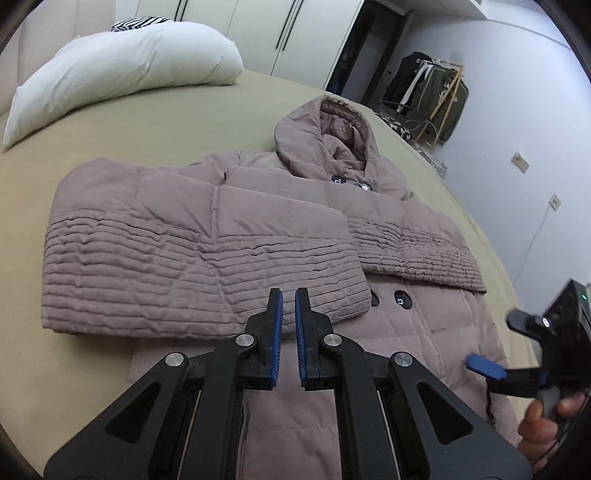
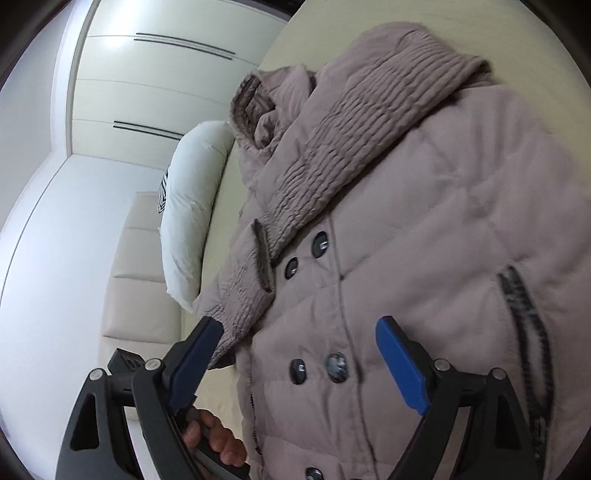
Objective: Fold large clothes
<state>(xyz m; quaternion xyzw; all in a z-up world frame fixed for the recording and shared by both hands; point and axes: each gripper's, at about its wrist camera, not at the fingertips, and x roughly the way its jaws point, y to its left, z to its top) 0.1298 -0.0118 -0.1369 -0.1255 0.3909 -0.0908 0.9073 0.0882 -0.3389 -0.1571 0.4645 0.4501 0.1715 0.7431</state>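
Note:
A mauve hooded puffer coat (image 1: 229,229) lies front-up on the bed, with both sleeves folded across its chest. It also fills the right wrist view (image 2: 424,229). My left gripper (image 1: 289,295) hovers above the left sleeve's cuff; its blue pads are a narrow gap apart with nothing between them. My right gripper (image 2: 295,354) is wide open above the coat's buttoned front. It also shows in the left wrist view (image 1: 487,365) at the coat's right side.
The olive bed sheet (image 1: 155,122) surrounds the coat. A white pillow (image 1: 122,70) lies at the head of the bed. White wardrobes (image 1: 258,29) stand behind. A clothes rack (image 1: 432,92) stands beside the bed at the far right.

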